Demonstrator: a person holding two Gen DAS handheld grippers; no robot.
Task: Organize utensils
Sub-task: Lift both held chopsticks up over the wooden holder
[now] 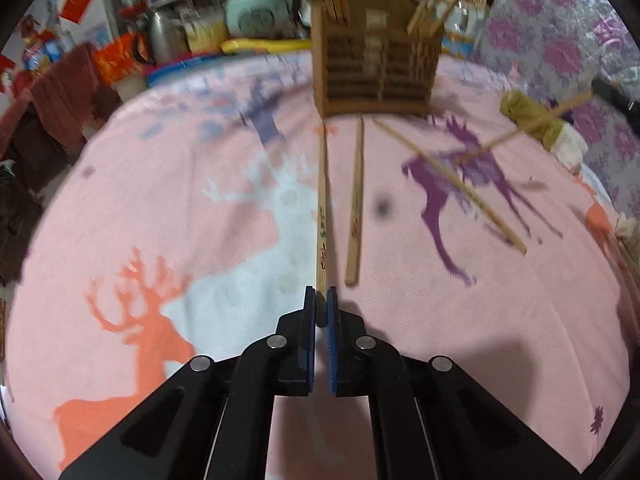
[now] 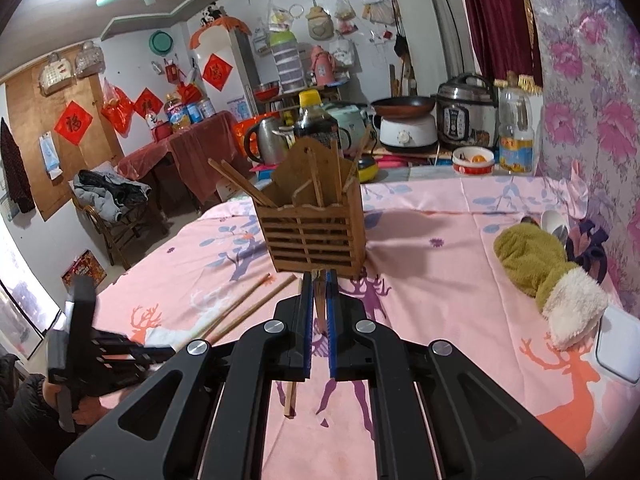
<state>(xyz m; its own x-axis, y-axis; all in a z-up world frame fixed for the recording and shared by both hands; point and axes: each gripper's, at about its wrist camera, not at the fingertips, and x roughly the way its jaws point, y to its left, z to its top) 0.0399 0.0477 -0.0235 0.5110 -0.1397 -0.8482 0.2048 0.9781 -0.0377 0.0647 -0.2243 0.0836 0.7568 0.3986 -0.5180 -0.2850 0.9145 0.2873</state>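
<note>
A slatted wooden utensil holder (image 1: 376, 60) (image 2: 312, 232) stands upright on the pink deer-print cloth (image 1: 200, 240) with several chopsticks in it. My left gripper (image 1: 321, 304) is shut on the near end of a chopstick (image 1: 322, 208) that lies on the cloth and points at the holder. Two more chopsticks lie loose, one beside it (image 1: 356, 208) and one slanting to the right (image 1: 448, 184). My right gripper (image 2: 320, 300) is shut on another chopstick (image 2: 291, 400), held tilted above the cloth in front of the holder. The left gripper (image 2: 168, 350) shows at the lower left of the right wrist view.
An olive mitten with a white cuff (image 2: 540, 272) lies to the right of the holder, and a white object (image 2: 616, 348) sits at the right edge. Behind the table's far edge are a kettle (image 2: 268, 140), a pressure cooker (image 2: 464, 112), bottles and a bowl (image 2: 473, 160).
</note>
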